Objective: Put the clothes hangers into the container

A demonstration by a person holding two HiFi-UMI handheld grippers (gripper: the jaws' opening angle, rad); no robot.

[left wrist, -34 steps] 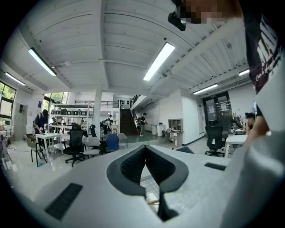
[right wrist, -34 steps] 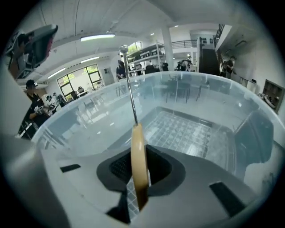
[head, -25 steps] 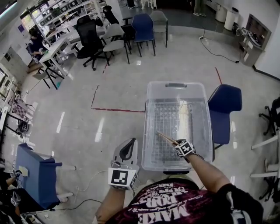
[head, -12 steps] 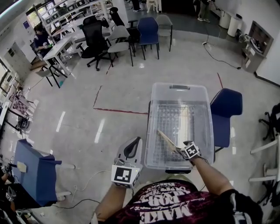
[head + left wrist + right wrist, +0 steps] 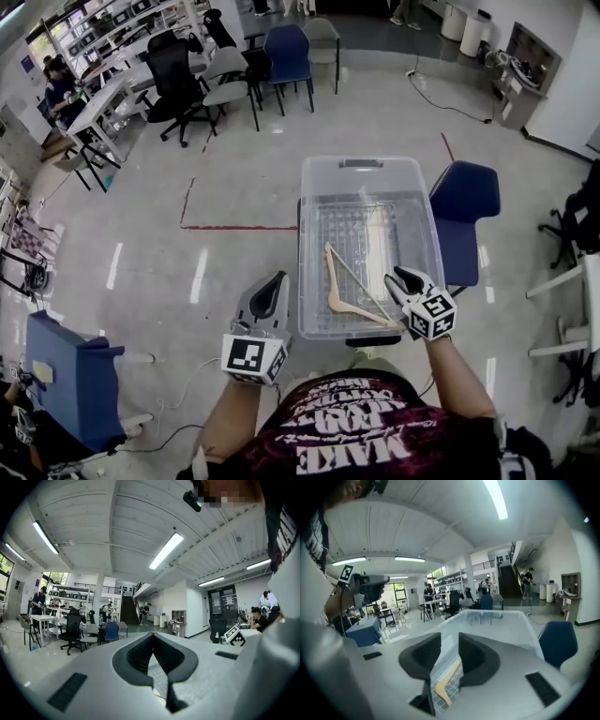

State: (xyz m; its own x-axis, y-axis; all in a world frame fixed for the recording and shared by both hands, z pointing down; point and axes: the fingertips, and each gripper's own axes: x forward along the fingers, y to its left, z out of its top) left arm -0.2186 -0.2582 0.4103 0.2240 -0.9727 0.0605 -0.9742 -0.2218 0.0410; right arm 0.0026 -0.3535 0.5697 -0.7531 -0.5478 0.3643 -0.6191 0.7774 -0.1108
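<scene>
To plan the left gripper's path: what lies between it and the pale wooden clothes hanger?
Only the clear plastic container's left wall. The head view shows the left gripper outside it and the pale wooden clothes hanger inside.

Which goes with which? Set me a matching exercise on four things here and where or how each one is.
Things:
1. wooden clothes hanger
2. clear plastic container
3. blue chair
4. left hand-held gripper

Place or state:
A. on the floor, right of the container
B. jaws shut, nothing between them
C. lying inside the container
D. lid off, top open

Pairs: 1-C, 2-D, 3-A, 4-B
</scene>
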